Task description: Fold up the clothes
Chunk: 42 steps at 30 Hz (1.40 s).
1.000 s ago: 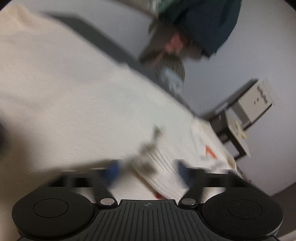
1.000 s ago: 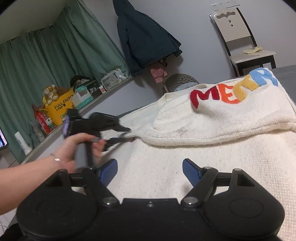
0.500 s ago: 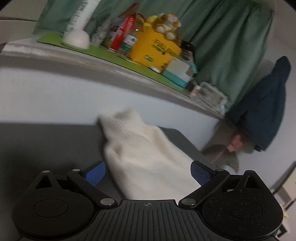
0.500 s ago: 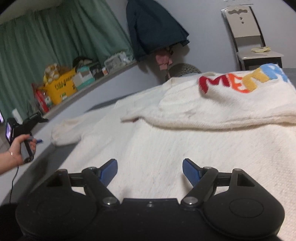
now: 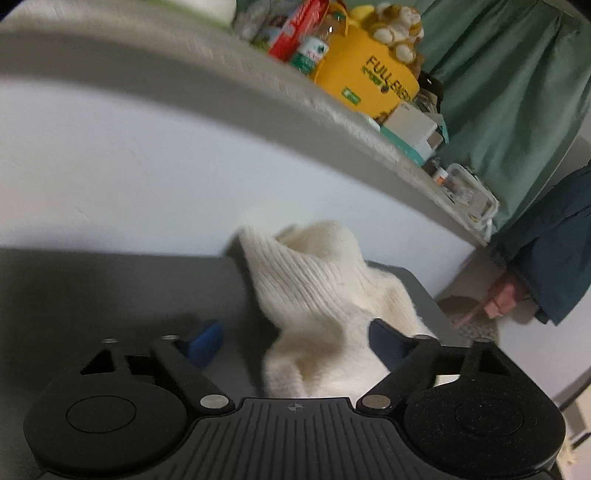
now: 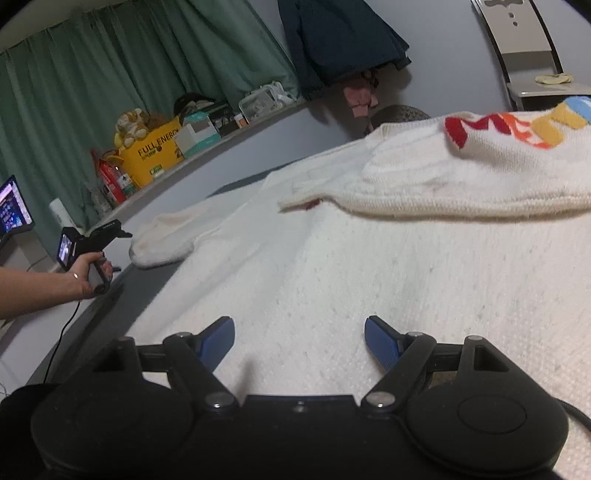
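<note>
The sweater's sleeve (image 5: 325, 295) runs down behind the left tool (image 5: 293, 341), so its lower part is hidden. In the right wrist view the coloured letters (image 6: 517, 127) on the sweater (image 6: 369, 280) are cut off by the picture's edge. The shelf's (image 5: 207, 70) nearest bottles (image 5: 295, 33) are blurred, labels unreadable.

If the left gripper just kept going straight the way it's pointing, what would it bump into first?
Most likely the sweater sleeve. The left gripper is open, and the sleeve's ribbed cuff lies straight ahead between its fingers on the gray bed. How far off it is, is hard to tell.
</note>
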Each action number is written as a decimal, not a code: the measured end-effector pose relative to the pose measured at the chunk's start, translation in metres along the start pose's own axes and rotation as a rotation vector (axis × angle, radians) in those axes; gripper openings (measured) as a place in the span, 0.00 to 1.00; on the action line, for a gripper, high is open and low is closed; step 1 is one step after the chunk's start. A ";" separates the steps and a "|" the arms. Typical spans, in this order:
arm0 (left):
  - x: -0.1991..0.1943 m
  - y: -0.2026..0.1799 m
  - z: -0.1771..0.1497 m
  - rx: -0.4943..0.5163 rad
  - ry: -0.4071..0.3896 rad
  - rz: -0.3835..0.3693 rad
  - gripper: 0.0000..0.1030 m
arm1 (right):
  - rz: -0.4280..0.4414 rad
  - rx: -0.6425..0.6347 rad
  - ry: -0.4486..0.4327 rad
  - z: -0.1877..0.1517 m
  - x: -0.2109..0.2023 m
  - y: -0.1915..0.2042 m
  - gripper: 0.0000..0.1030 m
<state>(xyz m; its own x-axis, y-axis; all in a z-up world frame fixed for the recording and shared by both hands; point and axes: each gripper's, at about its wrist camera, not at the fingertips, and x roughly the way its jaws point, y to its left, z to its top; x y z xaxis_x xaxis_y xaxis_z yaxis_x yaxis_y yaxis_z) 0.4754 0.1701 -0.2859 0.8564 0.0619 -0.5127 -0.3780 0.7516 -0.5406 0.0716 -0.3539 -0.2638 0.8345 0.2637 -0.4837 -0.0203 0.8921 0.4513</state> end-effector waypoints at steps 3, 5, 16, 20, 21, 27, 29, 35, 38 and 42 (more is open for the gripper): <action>0.007 0.000 -0.008 -0.018 0.051 0.010 0.40 | -0.006 0.001 0.009 -0.001 0.002 -0.001 0.75; 0.012 0.001 -0.010 -0.046 0.050 0.012 0.24 | -0.004 0.000 0.007 -0.001 0.002 -0.001 0.75; -0.045 -0.112 -0.014 0.216 -0.039 -0.302 0.17 | 0.005 0.024 -0.021 0.004 -0.008 0.001 0.75; -0.084 -0.173 -0.033 0.298 -0.049 -0.450 0.17 | 0.019 0.029 -0.058 0.010 -0.018 0.006 0.75; -0.096 -0.190 -0.042 0.336 -0.055 -0.483 0.17 | 0.022 0.027 -0.071 0.011 -0.022 0.007 0.75; -0.169 -0.278 -0.113 0.431 -0.065 -0.702 0.17 | 0.031 0.016 -0.151 0.021 -0.044 0.012 0.75; -0.190 -0.307 -0.148 0.404 -0.039 -0.777 0.17 | 0.032 0.032 -0.174 0.025 -0.050 0.011 0.75; -0.235 -0.371 -0.290 0.649 0.035 -0.880 0.17 | 0.015 0.030 -0.253 0.037 -0.073 0.009 0.75; -0.246 -0.380 -0.363 0.888 0.085 -0.865 0.17 | -0.026 0.026 -0.313 0.045 -0.088 0.001 0.75; -0.255 -0.366 -0.405 1.079 0.046 -0.759 0.18 | -0.062 0.098 -0.348 0.054 -0.097 -0.023 0.76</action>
<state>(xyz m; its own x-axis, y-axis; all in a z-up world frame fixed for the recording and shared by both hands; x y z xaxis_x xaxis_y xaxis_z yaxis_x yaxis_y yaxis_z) 0.2534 -0.3869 -0.2276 0.7091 -0.6101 -0.3535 0.6742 0.7334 0.0865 0.0208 -0.4198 -0.1861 0.9703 0.0546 -0.2358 0.0749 0.8587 0.5069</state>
